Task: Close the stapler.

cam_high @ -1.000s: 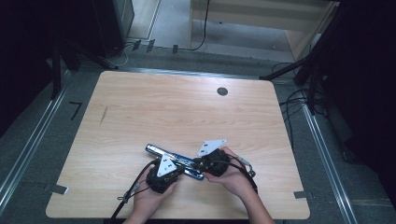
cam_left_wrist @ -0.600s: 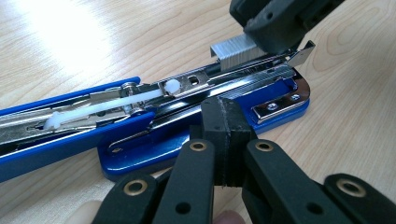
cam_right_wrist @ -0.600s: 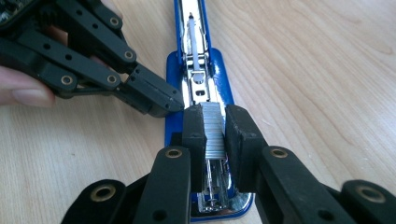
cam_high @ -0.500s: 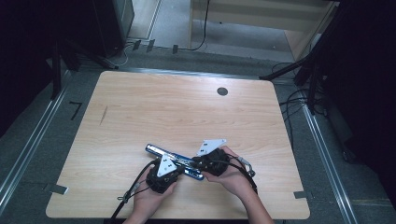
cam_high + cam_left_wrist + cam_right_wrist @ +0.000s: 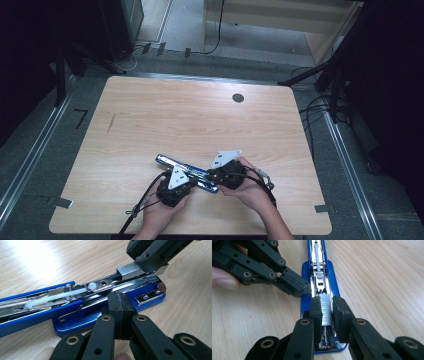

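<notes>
A blue stapler (image 5: 172, 162) lies opened flat near the table's front, its metal staple channel (image 5: 319, 277) facing up. My right gripper (image 5: 210, 176) is shut on a short silver strip of staples (image 5: 326, 310), held just over the channel's front end. The left gripper view shows the same staple strip (image 5: 128, 271) between the right gripper's fingers (image 5: 150, 257). My left gripper (image 5: 120, 301) is shut with nothing between its jaws. Its tips rest against the side of the stapler's blue base (image 5: 82, 321). From the right gripper view, the left gripper (image 5: 297, 288) touches the base from the left.
The wooden table (image 5: 200, 120) has a dark round hole (image 5: 238, 98) at the back right and a short dark mark (image 5: 110, 123) at the left. Both hands sit close to the front edge. Cables and dark stands surround the table.
</notes>
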{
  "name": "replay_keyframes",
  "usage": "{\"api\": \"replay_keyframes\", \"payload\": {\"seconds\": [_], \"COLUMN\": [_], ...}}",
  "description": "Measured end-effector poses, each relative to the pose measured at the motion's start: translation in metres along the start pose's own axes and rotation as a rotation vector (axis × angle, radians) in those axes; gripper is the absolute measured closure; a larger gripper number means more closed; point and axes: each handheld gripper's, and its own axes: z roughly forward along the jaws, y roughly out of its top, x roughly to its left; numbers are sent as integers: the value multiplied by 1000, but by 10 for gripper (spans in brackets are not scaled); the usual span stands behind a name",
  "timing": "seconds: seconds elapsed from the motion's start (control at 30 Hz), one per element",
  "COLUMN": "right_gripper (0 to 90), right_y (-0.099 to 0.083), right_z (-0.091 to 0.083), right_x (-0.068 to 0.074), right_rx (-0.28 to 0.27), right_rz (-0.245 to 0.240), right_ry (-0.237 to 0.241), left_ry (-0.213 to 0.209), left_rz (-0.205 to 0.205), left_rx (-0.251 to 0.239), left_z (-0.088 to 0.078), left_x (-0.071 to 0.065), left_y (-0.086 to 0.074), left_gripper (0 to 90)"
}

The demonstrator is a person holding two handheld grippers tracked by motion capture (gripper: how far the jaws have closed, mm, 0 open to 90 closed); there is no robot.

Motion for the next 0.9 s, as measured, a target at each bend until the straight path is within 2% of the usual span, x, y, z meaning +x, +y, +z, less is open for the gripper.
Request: {"api": "replay_keyframes", "payload": {"seconds": [0.4, 0.67, 0.9], "right_gripper": [796, 796, 796], "right_y": [2, 4, 5], "right_z": [1, 0, 1], "right_x": [-1, 0, -2], "right_rx": [21, 34, 44], "right_rz": [-22, -41, -38], "right_ry": [-15, -1, 3], "left_ry": [1, 1, 1], "left_rz": [4, 3, 4], "left_rx": [4, 3, 4], "left_z": [0, 0, 0], "left_x": [0, 0, 0], "left_y": [0, 0, 0], "left_gripper": [900, 900, 900]}}
